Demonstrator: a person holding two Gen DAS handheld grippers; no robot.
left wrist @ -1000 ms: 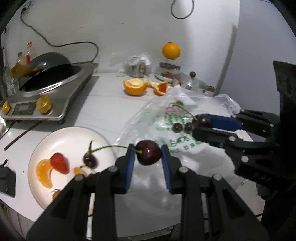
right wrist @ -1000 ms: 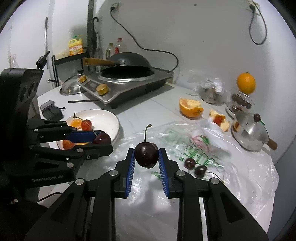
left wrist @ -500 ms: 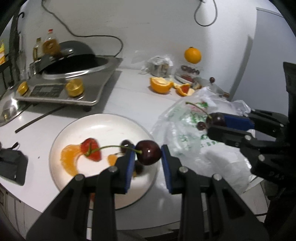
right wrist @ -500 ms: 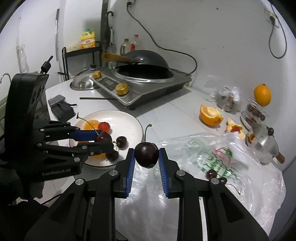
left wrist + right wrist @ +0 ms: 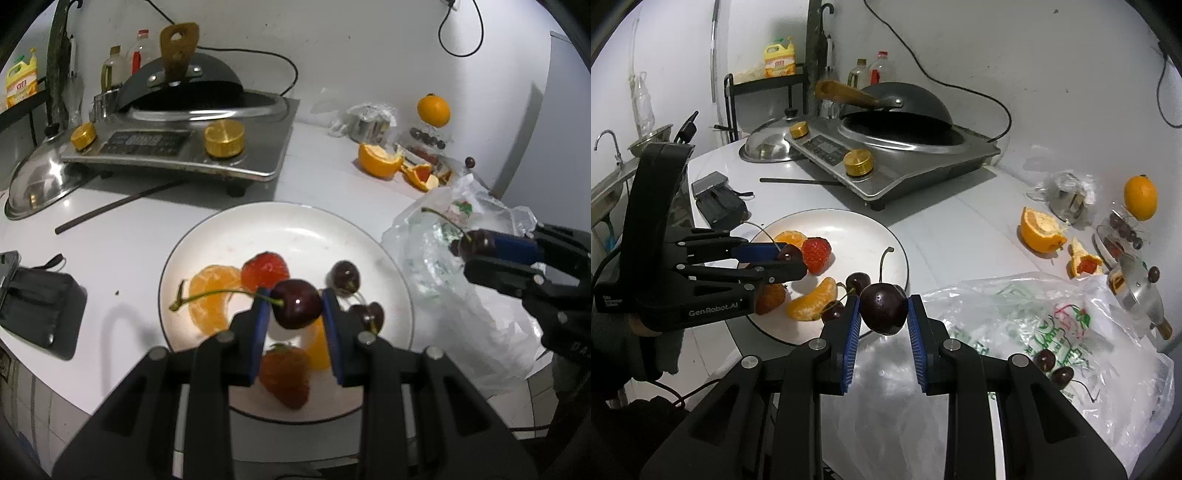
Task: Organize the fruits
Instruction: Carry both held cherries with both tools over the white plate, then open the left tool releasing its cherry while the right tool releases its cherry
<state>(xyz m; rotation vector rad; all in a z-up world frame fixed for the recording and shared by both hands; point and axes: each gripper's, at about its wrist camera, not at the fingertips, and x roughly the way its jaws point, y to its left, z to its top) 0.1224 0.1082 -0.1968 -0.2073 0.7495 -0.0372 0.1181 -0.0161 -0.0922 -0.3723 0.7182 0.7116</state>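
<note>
Two cherries are held aloft, one per hand. The left hand-held gripper (image 5: 295, 314) pinches a stemmed cherry (image 5: 296, 303) above the white plate (image 5: 229, 225), over strawberries and orange segments. The right hand-held gripper (image 5: 881, 317) clamps another cherry (image 5: 884, 307) at the plate's edge, beside the plastic bag (image 5: 1015, 306). Farther back on the worktop (image 5: 129, 236) stands the cooker (image 5: 905, 155).

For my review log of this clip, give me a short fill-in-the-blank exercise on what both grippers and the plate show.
The left gripper is shut on a ____.
The right gripper holds its cherry beside the rim of the white ____.
The plate carries ____ loose cherries.
The two cherries not yet picked lie on the plastic ____.

Missing words: cherry; plate; two; bag
</note>
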